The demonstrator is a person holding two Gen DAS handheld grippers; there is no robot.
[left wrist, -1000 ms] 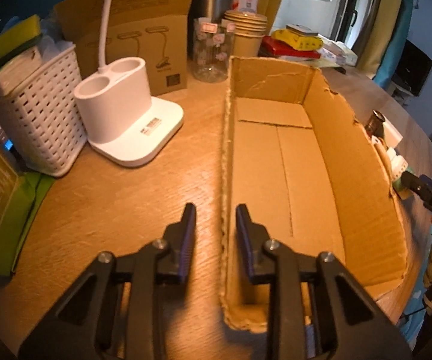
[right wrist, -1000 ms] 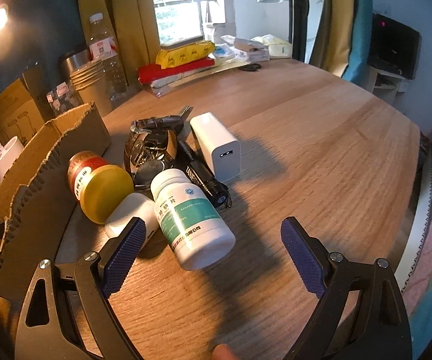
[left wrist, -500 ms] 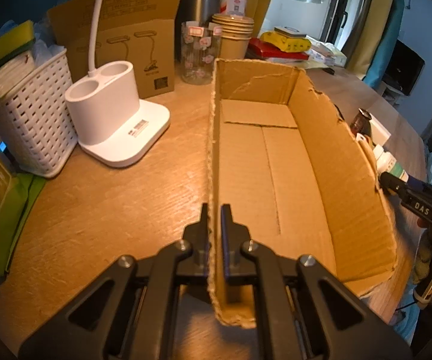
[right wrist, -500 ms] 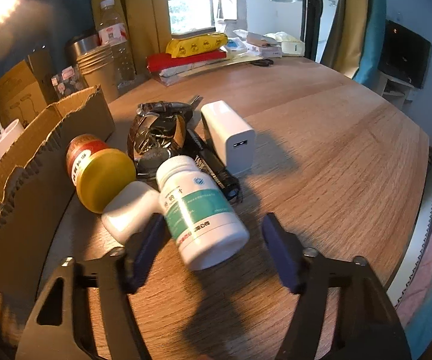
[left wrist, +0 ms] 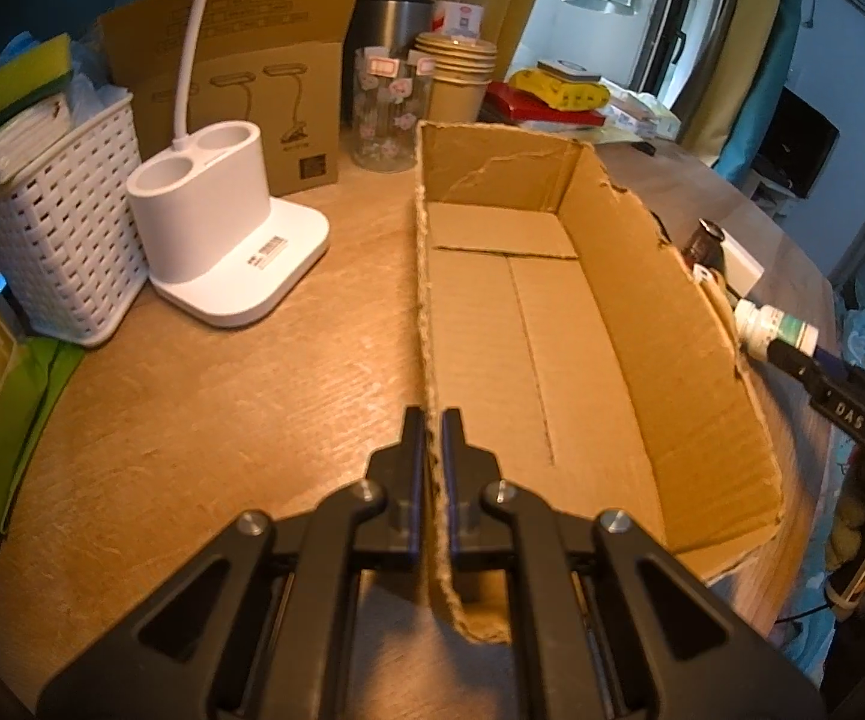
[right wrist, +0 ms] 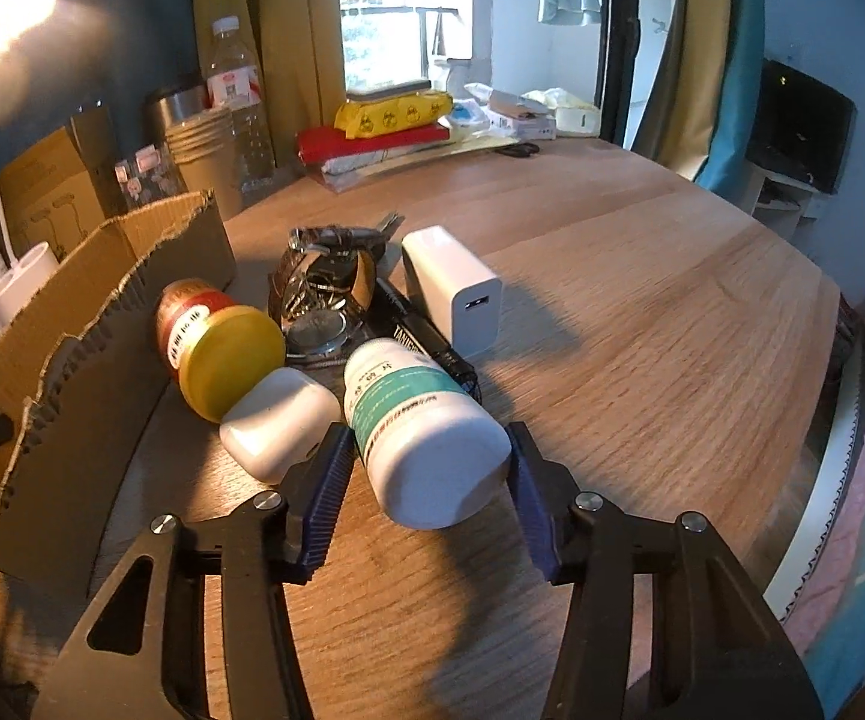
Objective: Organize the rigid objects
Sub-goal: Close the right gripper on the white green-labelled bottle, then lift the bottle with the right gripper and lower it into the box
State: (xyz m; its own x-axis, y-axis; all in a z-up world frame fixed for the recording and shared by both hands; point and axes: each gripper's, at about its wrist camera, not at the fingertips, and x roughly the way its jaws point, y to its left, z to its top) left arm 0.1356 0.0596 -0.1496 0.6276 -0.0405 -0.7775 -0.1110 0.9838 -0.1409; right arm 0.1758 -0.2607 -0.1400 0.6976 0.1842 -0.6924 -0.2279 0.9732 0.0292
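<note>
Left tongs [left wrist: 432,438] clamped on cardboard box [left wrist: 642,330] near wall, white lamp base [left wrist: 222,240] beside it

left hand-held gripper [left wrist: 432,438]: clamped shut | right hand-held gripper [right wrist: 426,468]: jaws closing

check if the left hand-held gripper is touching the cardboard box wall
Touching. The left wrist view shows the left hand-held gripper shut on the near side wall of the open brown cardboard box, both pads pressed against it.

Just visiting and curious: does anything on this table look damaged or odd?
Yes. The cardboard box has ragged, torn top edges, as if its flaps were ripped off. Beside it, the white pill bottle and yellow-lidded jar lie tipped on their sides.
</note>
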